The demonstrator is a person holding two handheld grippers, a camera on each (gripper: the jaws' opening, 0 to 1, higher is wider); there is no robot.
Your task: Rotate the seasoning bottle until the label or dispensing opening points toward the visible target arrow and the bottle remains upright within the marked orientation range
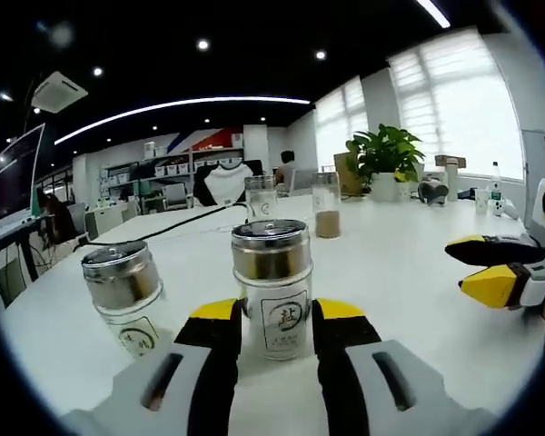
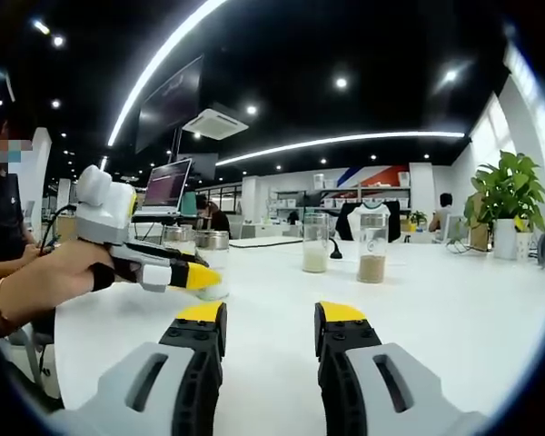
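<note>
Seasoning bottle upright, steel lid, label facing left claw.

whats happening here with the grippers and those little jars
A person holds a gripper in each hand over a white table. The left gripper has its jaws on either side of an upright seasoning bottle, label facing the camera. A second metal-capped bottle stands beside it. The right gripper hovers open and empty.

Four jars stand on the desk: two metal-lidded seasoning bottles toward its near edge and two clear glass jars toward its far edge, plus one potted plant.
</note>
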